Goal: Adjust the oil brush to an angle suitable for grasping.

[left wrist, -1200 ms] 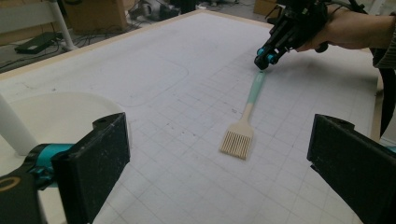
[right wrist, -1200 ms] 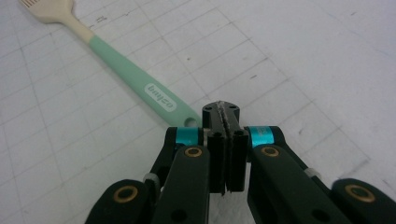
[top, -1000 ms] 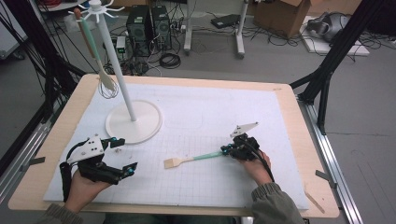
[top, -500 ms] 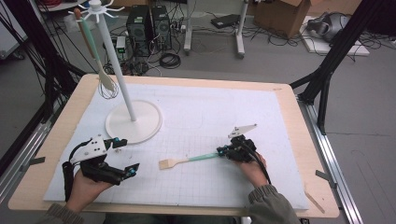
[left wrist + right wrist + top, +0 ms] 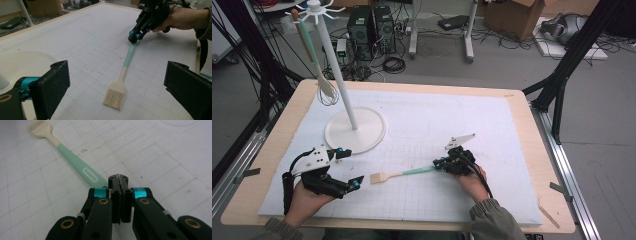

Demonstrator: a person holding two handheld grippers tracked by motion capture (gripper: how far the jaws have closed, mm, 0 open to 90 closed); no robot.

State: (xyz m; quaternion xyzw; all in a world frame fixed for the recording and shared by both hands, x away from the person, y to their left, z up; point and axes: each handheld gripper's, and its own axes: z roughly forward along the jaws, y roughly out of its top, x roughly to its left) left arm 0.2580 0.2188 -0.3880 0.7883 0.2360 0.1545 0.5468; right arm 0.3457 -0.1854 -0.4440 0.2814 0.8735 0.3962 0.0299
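A pastry brush [image 5: 399,174] with a mint-green handle and cream bristles lies flat on the white gridded mat [image 5: 422,120]. Its bristles point left toward my left gripper [image 5: 349,167], which rests open a short way from them. The left gripper view has the brush [image 5: 122,77] lying between and ahead of the wide-apart jaws [image 5: 117,82]. My right gripper [image 5: 438,163] is shut, its tips against the brush's handle end. In the right gripper view the jaws [image 5: 118,178] are pressed together, the handle [image 5: 77,165] running off up-left beside them.
A white hanging stand [image 5: 355,131] with a round base and tall pole occupies the mat's left rear. A whisk [image 5: 314,60] with a green handle hangs from its top hooks. Bare wooden table edges [image 5: 539,165] border the mat.
My right gripper has slid left, and the brush has moved left with it along the mat toward the left gripper. The left gripper has barely shifted.
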